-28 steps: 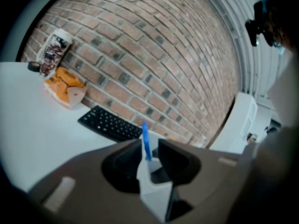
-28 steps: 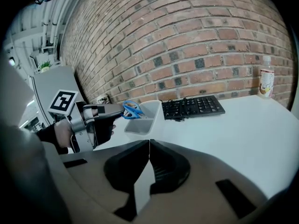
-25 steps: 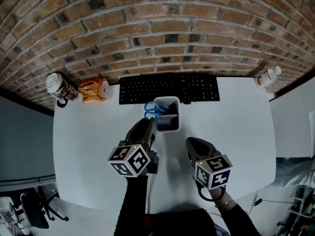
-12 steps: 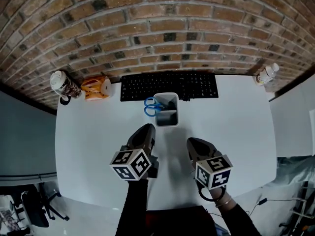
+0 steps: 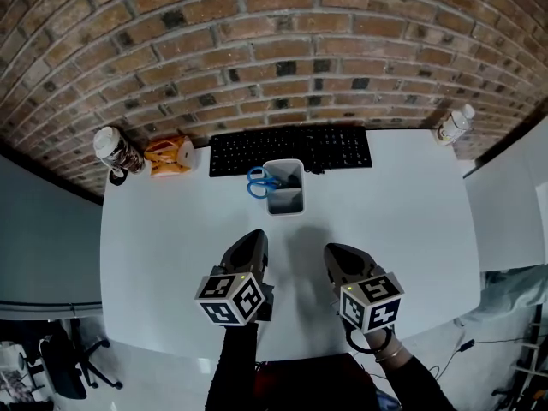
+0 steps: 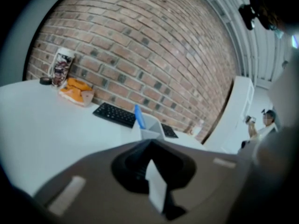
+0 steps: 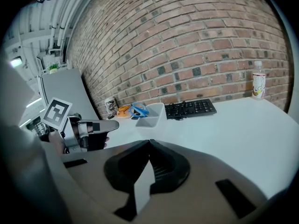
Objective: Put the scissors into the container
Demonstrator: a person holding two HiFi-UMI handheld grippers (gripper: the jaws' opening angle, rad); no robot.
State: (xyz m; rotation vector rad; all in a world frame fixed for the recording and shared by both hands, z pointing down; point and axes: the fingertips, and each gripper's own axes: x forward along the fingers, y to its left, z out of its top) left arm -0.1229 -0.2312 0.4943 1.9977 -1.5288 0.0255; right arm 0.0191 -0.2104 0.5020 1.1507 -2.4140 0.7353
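Note:
The blue-handled scissors stand in the white container, their handles sticking out over its left rim, just in front of the keyboard. The left gripper view shows the blue scissors upright in the container; the right gripper view shows the scissors at the container rim. My left gripper hangs well short of the container, jaws shut and empty. My right gripper sits beside it, also shut and empty.
A black keyboard lies along the brick wall. At the back left stand a printed cup and an orange packet. A small bottle stands at the back right. The white table ends near my arms.
My left gripper has drawn back toward me from the container, leaving the scissors in it. The right gripper has barely moved. The view has shifted slightly.

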